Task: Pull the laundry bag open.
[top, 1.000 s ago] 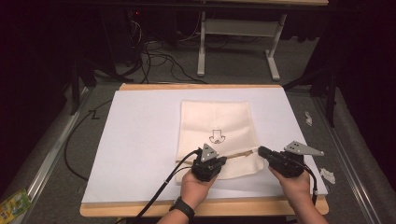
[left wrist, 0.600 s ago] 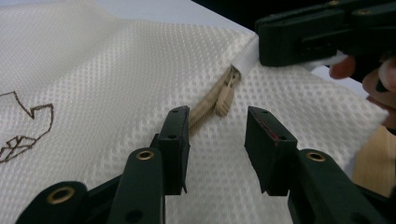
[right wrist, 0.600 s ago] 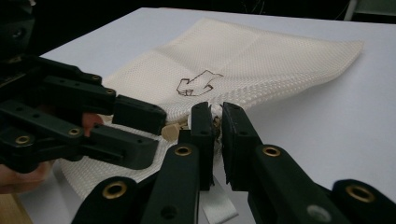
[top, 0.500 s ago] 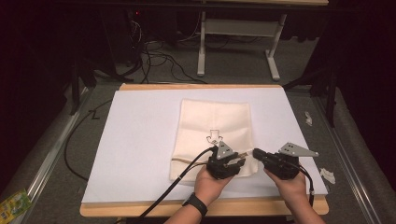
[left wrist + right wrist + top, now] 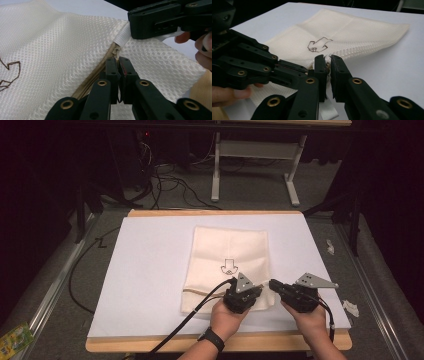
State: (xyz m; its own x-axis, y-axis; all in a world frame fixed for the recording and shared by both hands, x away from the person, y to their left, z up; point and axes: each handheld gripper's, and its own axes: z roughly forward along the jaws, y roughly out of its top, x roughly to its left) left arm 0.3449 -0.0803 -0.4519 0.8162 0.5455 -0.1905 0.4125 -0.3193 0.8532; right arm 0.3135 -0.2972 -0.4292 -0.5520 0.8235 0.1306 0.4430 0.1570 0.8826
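Note:
A cream mesh bag (image 5: pixel 230 255) with a brown arrow mark lies flat on the white table sheet (image 5: pixel 150 270). Its tan zipper (image 5: pixel 95 75) runs along the near edge. My left gripper (image 5: pixel 255 291) sits at the zipper's right end. Its jaws have just been closing and are now shut, with the zipper pull (image 5: pixel 115 51) at their tips. Right beside it, my right gripper (image 5: pixel 274 285) is shut on the bag's near right corner, clamping the white tab (image 5: pixel 123 35). In the right gripper view, bag fabric and white ribbon show between its jaws (image 5: pixel 328 60).
The table's wooden front edge (image 5: pixel 150 345) runs just behind my hands. Crumpled white scraps (image 5: pixel 350 307) lie to the right of the sheet. Cables and a metal stand (image 5: pixel 255 170) are on the floor beyond, and a green packet (image 5: pixel 15 337) lies at the lower left.
My left gripper has slid to the right along the bag's near edge and now sits close to the right gripper. The right gripper has stayed put.

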